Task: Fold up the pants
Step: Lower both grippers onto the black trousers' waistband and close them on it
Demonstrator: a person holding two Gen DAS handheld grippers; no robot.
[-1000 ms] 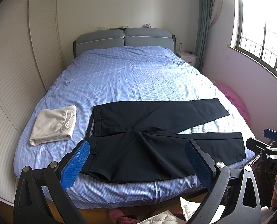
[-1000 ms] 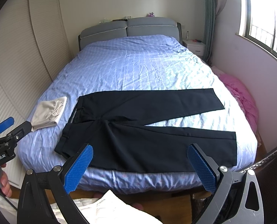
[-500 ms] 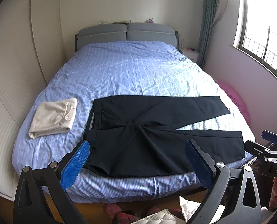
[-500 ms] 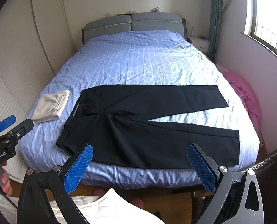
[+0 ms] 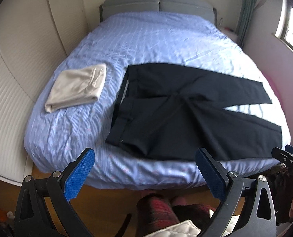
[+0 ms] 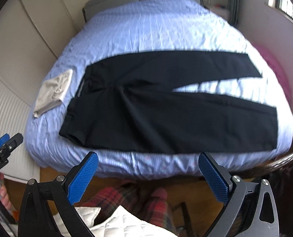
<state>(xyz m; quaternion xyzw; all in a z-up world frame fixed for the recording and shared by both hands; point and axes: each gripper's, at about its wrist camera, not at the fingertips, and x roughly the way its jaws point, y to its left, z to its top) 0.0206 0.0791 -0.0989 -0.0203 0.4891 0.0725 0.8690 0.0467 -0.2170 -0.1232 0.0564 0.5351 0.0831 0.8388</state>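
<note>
Black pants point(image 5: 185, 110) lie flat on the near part of a blue striped bed point(image 5: 156, 39), waistband to the left, two legs spread to the right; they also show in the right wrist view point(image 6: 166, 106). My left gripper point(image 5: 144, 167) is open and empty, above the bed's near edge, short of the waistband. My right gripper point(image 6: 148, 169) is open and empty, above the near edge below the nearer leg. Each gripper appears at the edge of the other's view: the right one point(image 5: 288, 156), the left one point(image 6: 4, 144).
A folded beige garment point(image 5: 77, 86) lies on the bed left of the pants. White wardrobe doors point(image 5: 12, 79) run along the left. A pink heap point(image 6: 274, 69) sits right of the bed. A window point(image 5: 292, 29) is at right. Wooden floor and my plaid-clad legs point(image 6: 138, 199) are below.
Both views have tilted downward and moved closer to the bed's near edge; the floor and my legs now show. The pants have not moved. Both grippers stay open.
</note>
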